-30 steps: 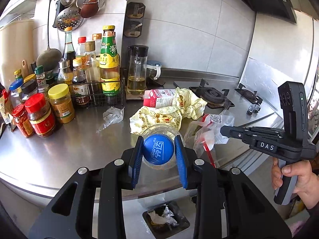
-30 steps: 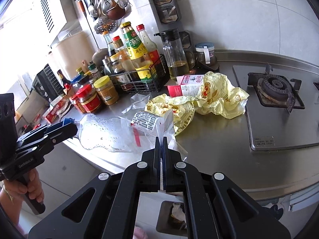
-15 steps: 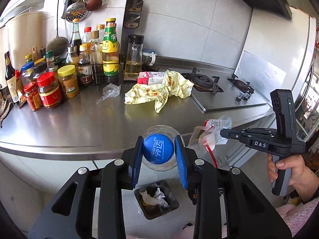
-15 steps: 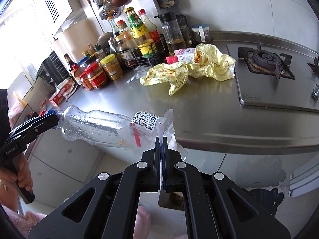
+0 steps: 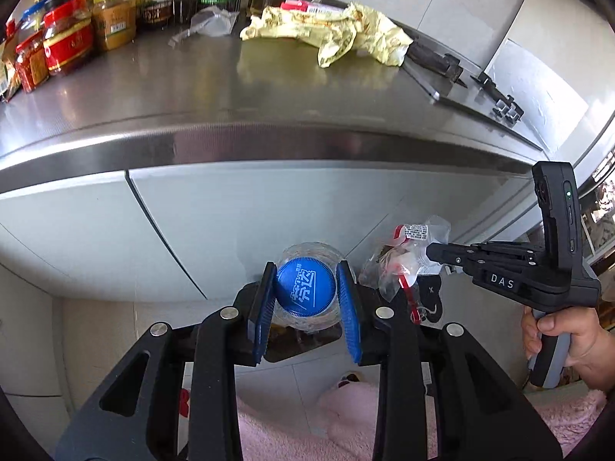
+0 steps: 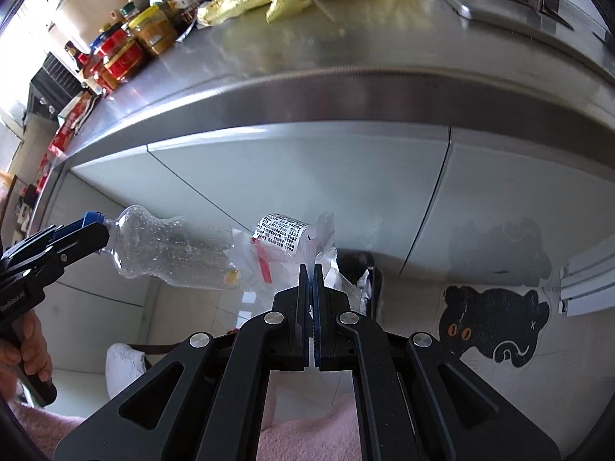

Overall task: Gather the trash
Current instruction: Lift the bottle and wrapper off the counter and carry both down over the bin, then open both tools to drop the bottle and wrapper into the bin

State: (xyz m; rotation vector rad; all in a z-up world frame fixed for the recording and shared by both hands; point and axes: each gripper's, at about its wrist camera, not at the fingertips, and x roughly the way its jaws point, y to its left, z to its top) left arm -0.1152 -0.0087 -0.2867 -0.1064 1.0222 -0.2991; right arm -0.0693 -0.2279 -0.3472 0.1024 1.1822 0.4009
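Note:
My left gripper (image 5: 306,288) is shut on the blue cap of a clear empty plastic bottle (image 5: 305,286), held below the counter edge in front of the cabinet doors; the bottle also shows in the right wrist view (image 6: 169,251). My right gripper (image 6: 311,274) is shut on a clear plastic bag (image 6: 292,238) with a printed label and red strip, next to the bottle; it also shows in the left wrist view (image 5: 403,257). A dark trash bin (image 6: 365,280) lies on the floor just beyond both, mostly hidden. On the counter remain a yellow crumpled bag (image 5: 338,32), a red-white carton (image 5: 307,7) and a clear wrapper (image 5: 211,23).
A steel counter (image 5: 230,88) carries jars and sauce bottles (image 5: 69,42) at the left and a gas hob (image 5: 461,77) at the right. Pale cabinet doors (image 6: 346,176) stand below. A cat-shaped floor mat (image 6: 496,319) lies at the right.
Both grippers have dropped from counter height to below the counter edge, carrying the bottle and the plastic bag down toward the floor bin.

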